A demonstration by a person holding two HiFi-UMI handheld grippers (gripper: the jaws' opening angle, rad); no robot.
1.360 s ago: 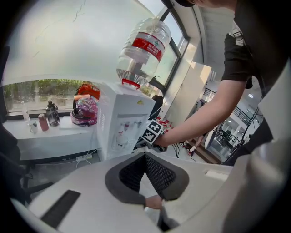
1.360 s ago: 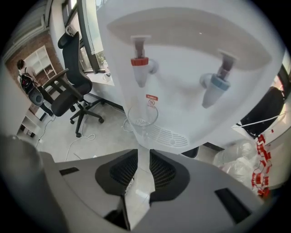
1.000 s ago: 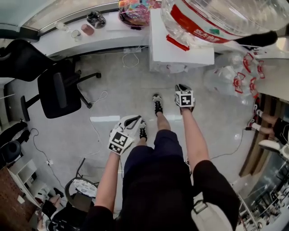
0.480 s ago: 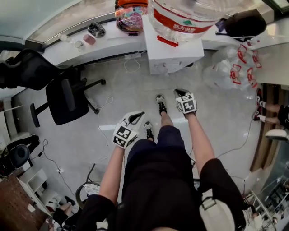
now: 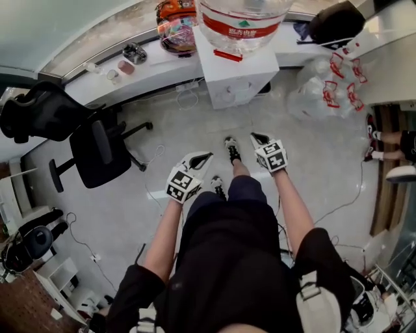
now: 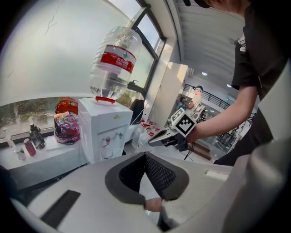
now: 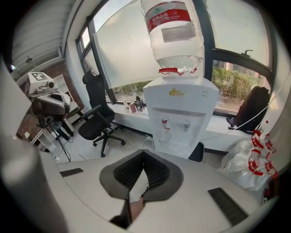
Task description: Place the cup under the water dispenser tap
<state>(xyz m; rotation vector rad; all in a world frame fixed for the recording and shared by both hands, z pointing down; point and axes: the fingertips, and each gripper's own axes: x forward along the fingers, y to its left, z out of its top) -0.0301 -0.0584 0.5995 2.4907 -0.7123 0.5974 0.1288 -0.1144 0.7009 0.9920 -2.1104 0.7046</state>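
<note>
Evidently left tool (image 5: 200, 157), right tool (image 5: 260, 138), both clenched empty, one water dispenser (image 5: 235, 73), one bottle (image 5: 242, 19) atop.

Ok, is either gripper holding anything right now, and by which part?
Nothing is held. The left gripper and the right gripper each have their jaws closed together with nothing between them, away from the water dispenser.
</note>
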